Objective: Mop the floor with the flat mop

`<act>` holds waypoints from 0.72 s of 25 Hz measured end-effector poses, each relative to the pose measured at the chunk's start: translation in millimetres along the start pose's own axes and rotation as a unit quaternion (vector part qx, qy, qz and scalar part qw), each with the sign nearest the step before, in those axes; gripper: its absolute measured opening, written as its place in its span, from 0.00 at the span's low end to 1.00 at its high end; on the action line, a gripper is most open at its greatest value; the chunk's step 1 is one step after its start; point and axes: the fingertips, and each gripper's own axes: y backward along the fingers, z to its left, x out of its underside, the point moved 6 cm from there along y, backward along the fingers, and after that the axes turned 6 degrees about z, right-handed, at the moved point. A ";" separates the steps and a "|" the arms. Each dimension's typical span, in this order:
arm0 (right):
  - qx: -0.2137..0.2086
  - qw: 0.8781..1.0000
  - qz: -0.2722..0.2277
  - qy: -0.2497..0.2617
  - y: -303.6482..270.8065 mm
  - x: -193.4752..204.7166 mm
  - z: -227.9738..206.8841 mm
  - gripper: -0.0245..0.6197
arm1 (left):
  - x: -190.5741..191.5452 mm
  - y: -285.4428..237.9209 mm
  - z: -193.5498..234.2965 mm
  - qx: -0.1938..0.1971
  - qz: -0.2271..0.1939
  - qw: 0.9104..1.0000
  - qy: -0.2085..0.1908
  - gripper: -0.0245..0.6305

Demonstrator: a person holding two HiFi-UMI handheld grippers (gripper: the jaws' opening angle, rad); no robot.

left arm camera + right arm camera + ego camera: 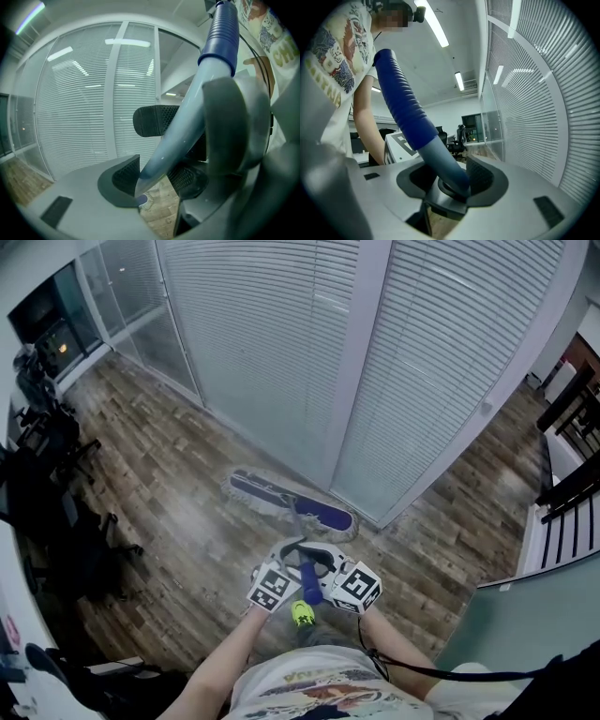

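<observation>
The flat mop's purple head (pixel 292 502) with its grey fringe lies on the wood floor close to the foot of the blind-covered glass wall. Its pale grey handle (pixel 302 542) rises toward me and ends in a ribbed blue grip (pixel 310 585) with a yellow-green cap (pixel 302 614). Both grippers hold the handle side by side, just below the blue grip. My left gripper (pixel 157 173) is shut on the handle (pixel 187 126), which crosses between its black pads. My right gripper (pixel 450 180) is shut on the handle (pixel 440 161) too, with the blue grip (pixel 401 103) rising above it.
A glass wall with white blinds (pixel 309 352) runs diagonally just beyond the mop head. Black office chairs (pixel 56 474) crowd the left side. A black railing (pixel 572 474) and a white ledge stand at the right. Wood floor (pixel 178 521) stretches left of the mop.
</observation>
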 end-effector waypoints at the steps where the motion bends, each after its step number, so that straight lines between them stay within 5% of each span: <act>1: -0.002 1.000 0.000 0.001 -2.8 -1.9 -10.0 0.32 | -2.6 -6.0 8.2 -0.002 0.000 1.000 0.002 0.28; 9: 0.001 1.000 -0.007 0.000 -23.3 -13.0 -68.2 0.32 | -17.8 -39.5 59.3 -0.004 0.003 1.000 -0.003 0.28; 18: 0.008 1.000 0.002 -0.003 -34.3 -17.7 -73.5 0.32 | -17.1 -37.8 72.7 0.002 0.003 1.000 0.020 0.29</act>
